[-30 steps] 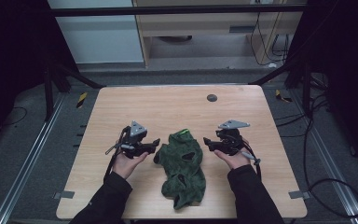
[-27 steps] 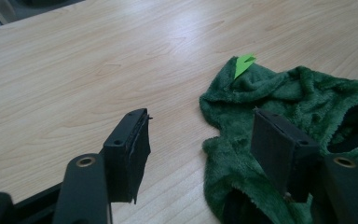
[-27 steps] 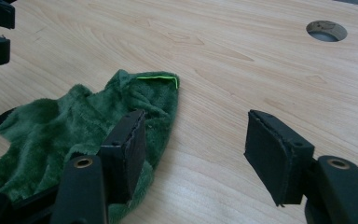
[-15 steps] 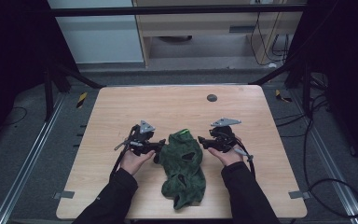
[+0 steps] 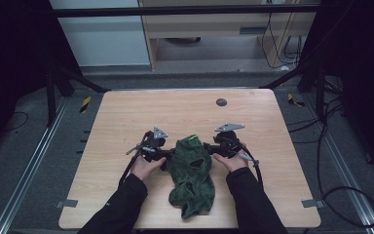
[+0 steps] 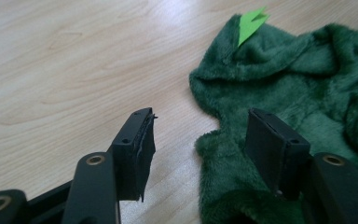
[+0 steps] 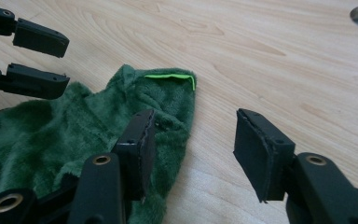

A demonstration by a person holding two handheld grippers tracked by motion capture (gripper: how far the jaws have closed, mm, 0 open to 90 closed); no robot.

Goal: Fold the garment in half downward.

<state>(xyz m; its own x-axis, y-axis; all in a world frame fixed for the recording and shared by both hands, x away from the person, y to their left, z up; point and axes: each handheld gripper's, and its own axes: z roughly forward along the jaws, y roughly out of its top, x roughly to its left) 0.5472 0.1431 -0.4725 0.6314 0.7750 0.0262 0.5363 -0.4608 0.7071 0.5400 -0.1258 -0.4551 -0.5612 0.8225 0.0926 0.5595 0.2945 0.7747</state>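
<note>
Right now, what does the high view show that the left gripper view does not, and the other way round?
High view: the whole wooden table, a dark round disc near its far edge, both forearms, and the right hand-held gripper at the green fleece garment's right edge.

Left gripper view: close up, the left hand-held gripper with its jaws apart, straddling the fleece's edge without pinching it, having just been closing; a bright green tag.

Both: the garment lying crumpled on the wood.
</note>
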